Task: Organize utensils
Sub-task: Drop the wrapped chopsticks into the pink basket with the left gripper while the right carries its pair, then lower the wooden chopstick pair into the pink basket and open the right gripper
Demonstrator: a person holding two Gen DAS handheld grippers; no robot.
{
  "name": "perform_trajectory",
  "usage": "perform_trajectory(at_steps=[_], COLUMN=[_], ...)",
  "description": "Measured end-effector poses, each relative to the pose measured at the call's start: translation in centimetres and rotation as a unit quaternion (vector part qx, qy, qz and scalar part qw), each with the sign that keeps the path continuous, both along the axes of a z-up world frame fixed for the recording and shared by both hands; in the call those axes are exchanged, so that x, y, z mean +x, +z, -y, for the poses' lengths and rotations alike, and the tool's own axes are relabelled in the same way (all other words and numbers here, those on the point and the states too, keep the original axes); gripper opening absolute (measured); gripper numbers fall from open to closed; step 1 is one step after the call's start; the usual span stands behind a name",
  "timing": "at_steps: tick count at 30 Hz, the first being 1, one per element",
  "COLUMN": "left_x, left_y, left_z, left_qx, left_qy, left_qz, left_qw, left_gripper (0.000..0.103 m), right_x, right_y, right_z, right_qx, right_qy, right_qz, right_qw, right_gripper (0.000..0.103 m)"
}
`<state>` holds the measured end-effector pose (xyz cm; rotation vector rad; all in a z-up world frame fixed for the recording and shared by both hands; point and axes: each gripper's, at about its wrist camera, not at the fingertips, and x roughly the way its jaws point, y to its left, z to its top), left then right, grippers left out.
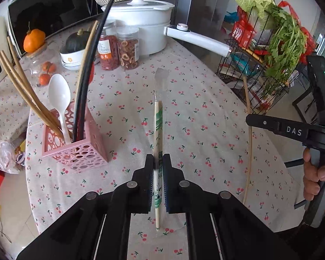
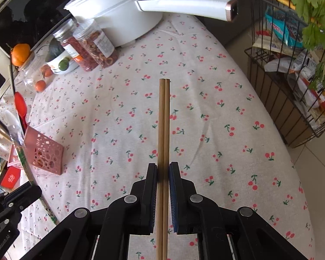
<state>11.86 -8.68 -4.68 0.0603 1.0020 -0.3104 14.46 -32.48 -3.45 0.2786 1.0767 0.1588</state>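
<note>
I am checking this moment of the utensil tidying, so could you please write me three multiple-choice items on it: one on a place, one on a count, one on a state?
1. Where does the pink holder stand?
A. on the cherry-print tablecloth
B. in the wire rack
C. on the white pot's lid

2. How many plain wooden chopsticks does the right gripper hold?
A. one
B. two
C. four

3. What is the state of the left gripper?
A. open above the cloth
B. shut on nothing
C. shut on a wrapped pair of chopsticks

Key: 1 A, the holder sits on the cloth with a white spoon in it; 2 B, two sticks lie side by side between the fingers; 3 C, the fingers press on the printed wrapper.
</note>
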Motion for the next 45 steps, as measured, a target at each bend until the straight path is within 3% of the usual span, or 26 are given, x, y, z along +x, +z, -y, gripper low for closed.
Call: perform_trajectory(at_steps=[6, 12, 19, 22, 28, 33, 40, 43, 45], left_x=[-3.6, -5.8, -5.5, -4.5, -1.7, 0.4, 2.2, 1.6, 0.7], left_y=[3.6, 7.2, 10.3, 10.6, 8.2, 5.4, 3.1, 3.3, 3.6], left_z=[-3.0, -5.6, -10.6, -12.0, -12.9, -12.4, -13.1, -13.5, -14.1], left_qx=[-0.027, -0.049, -0.090, -0.069, -0.042, -0.013, -0.036, -0.045, -0.056], left_qy=[0.001, 0.004, 0.075, 0.098, 0.111, 0.107, 0.107, 0.110, 0.116], left_qz=[0.059, 0.140, 0.246, 0.288, 0.270, 0.232, 0.151, 0.142, 0.139], left_qw=[0.9979, 0.9889, 0.9622, 0.9499, 0.9554, 0.9668, 0.9820, 0.9828, 0.9818], left_gripper=[0.004, 0.004, 0.004, 0.004, 0.004, 0.004, 0.008, 0.028, 0.050], right_x=[-2.0, -3.0, -2.7, -2.2, -1.5, -1.4, -1.8, -2.3, -2.5], right_y=[2.7, 5.7, 8.6, 9.2, 9.5, 9.5, 10.5, 11.5, 12.1], right_z=[-2.8, -5.3, -8.2, -9.3, -11.5, -12.3, -12.5, -12.6, -12.9], right_qx=[-0.011, -0.010, 0.002, 0.008, 0.015, 0.017, 0.035, 0.048, 0.055], right_qy=[0.032, 0.054, 0.065, 0.070, 0.081, 0.083, 0.082, 0.085, 0.086], right_qz=[0.050, 0.117, 0.181, 0.195, 0.202, 0.207, 0.234, 0.254, 0.267], right_qw=[0.998, 0.992, 0.981, 0.978, 0.976, 0.975, 0.968, 0.962, 0.958], right_gripper=[0.009, 0.009, 0.009, 0.009, 0.009, 0.009, 0.009, 0.009, 0.009])
